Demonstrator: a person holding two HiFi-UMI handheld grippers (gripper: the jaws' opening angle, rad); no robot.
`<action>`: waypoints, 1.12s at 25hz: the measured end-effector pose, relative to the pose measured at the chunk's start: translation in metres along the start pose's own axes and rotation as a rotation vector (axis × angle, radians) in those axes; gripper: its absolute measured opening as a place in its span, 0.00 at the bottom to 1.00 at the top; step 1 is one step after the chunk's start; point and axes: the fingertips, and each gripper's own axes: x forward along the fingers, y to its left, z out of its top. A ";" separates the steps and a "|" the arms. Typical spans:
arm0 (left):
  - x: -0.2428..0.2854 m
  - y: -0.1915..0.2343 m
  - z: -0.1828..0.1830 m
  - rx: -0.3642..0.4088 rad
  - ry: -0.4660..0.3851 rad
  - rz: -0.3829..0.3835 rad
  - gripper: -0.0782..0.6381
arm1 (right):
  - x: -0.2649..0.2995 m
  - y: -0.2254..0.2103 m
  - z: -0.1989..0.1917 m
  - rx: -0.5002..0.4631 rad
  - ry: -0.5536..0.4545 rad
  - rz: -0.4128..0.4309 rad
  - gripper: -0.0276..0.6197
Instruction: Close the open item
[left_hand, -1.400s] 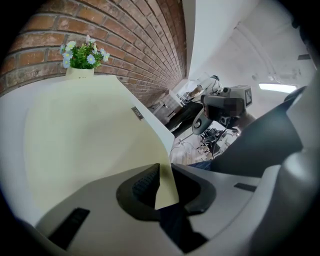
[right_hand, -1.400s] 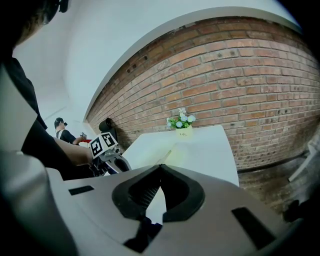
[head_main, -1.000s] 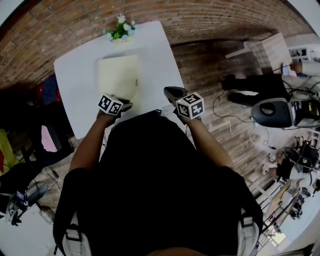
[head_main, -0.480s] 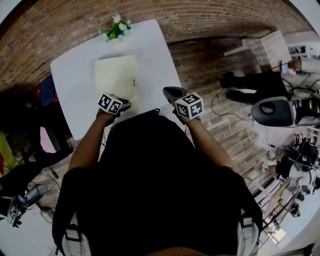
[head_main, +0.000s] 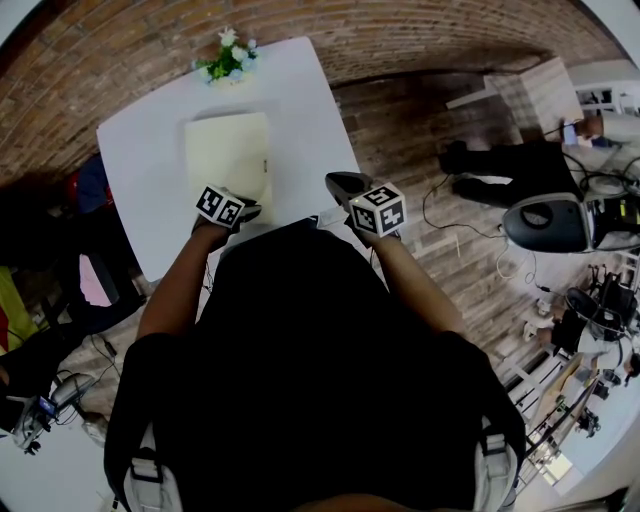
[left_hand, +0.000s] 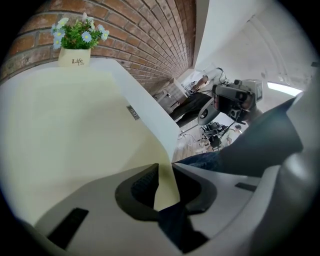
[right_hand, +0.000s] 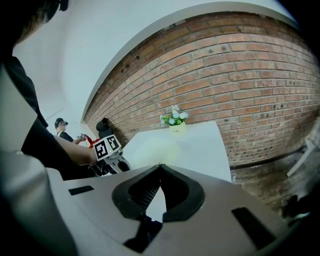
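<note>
A pale yellow folder (head_main: 227, 155) lies flat on the white table (head_main: 140, 200), its cover down and a small tab (left_hand: 132, 112) on its right edge. My left gripper (head_main: 252, 207) is at the folder's near edge. In the left gripper view its jaws (left_hand: 165, 167) have just been opening, and the folder's (left_hand: 75, 130) near corner shows in the narrow gap between them with the pads apart. My right gripper (head_main: 335, 182) hovers over the table's near right corner, away from the folder. Its tips (right_hand: 160, 166) meet with nothing held.
A small pot of flowers (head_main: 226, 62) stands at the table's far edge against the brick wall (head_main: 420, 40). A chair with clothes (head_main: 95, 280) is left of the table. Cables, equipment (head_main: 560, 220) and a seated person (head_main: 520, 170) fill the wooden floor to the right.
The table and folder drift slightly left in the head view as the camera turns. Both grippers keep their places.
</note>
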 end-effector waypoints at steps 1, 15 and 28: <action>0.001 0.000 0.000 -0.002 0.004 0.001 0.21 | -0.001 -0.001 0.000 0.001 0.001 0.000 0.08; 0.015 0.007 0.001 -0.029 0.042 0.023 0.22 | -0.005 -0.016 -0.011 0.011 0.028 0.009 0.08; 0.024 0.009 -0.001 -0.050 0.066 0.082 0.22 | -0.008 -0.019 -0.015 0.004 0.040 0.036 0.08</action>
